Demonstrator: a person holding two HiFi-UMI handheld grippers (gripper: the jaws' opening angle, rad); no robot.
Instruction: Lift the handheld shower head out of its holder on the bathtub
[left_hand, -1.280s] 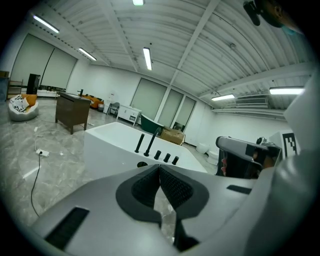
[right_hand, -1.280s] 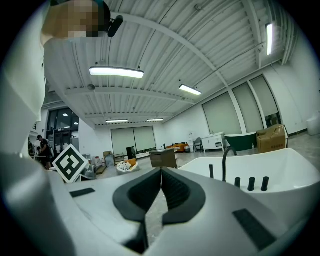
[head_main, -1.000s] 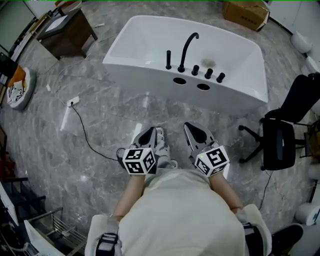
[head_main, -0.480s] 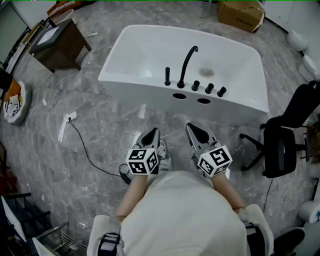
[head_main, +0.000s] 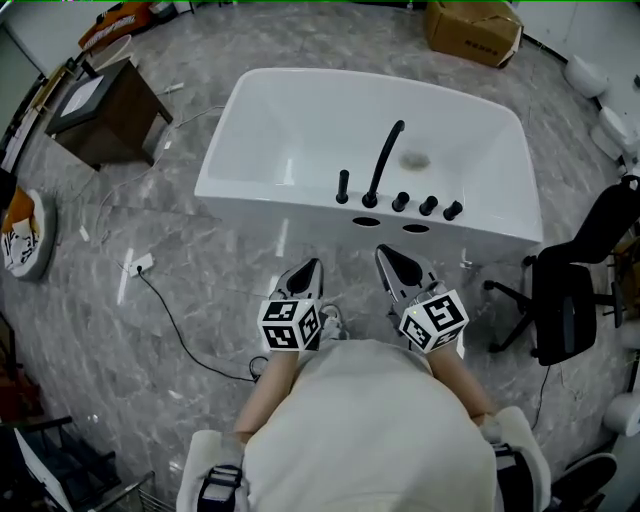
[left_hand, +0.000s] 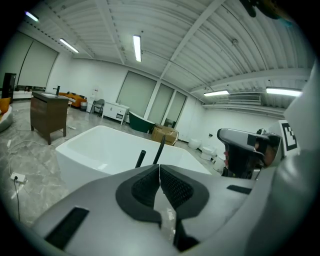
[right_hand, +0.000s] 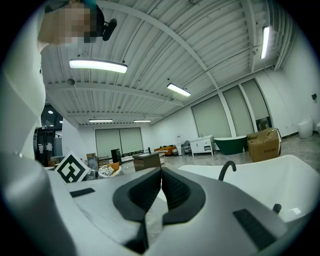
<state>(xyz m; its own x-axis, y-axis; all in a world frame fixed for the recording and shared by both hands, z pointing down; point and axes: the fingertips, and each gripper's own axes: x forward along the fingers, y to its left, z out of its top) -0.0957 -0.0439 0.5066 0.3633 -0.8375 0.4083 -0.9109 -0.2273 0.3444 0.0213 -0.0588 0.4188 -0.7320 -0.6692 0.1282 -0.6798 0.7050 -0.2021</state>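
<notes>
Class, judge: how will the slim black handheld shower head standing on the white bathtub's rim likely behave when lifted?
The slim black handheld shower head looks rigid, narrow and smooth, so it may slip in a loose grip. It stands upright in its holder, so it probably lifts straight up. Being so thin, it is likely light.

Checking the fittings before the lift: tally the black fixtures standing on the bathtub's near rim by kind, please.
Handheld shower head: 1
Curved spout: 1
Round knobs: 3
Total: 5
</notes>
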